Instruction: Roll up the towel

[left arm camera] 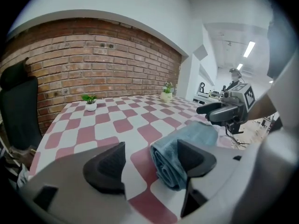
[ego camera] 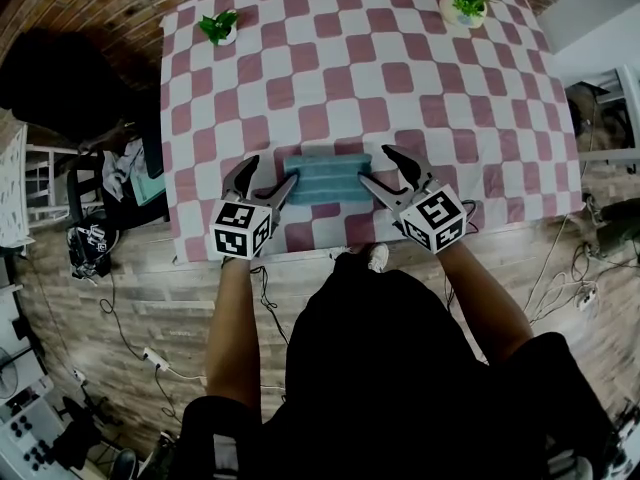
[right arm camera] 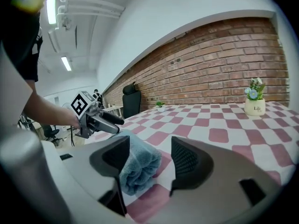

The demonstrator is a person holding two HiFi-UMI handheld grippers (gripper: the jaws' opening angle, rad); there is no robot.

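Head view: towel (ego camera: 325, 178) near table (ego camera: 322, 236) edge.

Pink-and-white checked tablecloth (ego camera: 350, 68) beneath left gripper (ego camera: 272, 173) and right gripper (ego camera: 378, 166). Small green plant (ego camera: 219, 26), white pot, well ahead of left gripper; flowering plant (ego camera: 468, 0), cream pot, well ahead of right gripper. Black office chair (ego camera: 60, 78) left of left gripper; brick wall (left arm camera: 93, 55) beyond.

Left gripper (ego camera: 270, 171): jaws are standing apart, tips slanting inward. Right gripper (ego camera: 377, 165): likewise. Both forearms are reaching forward.
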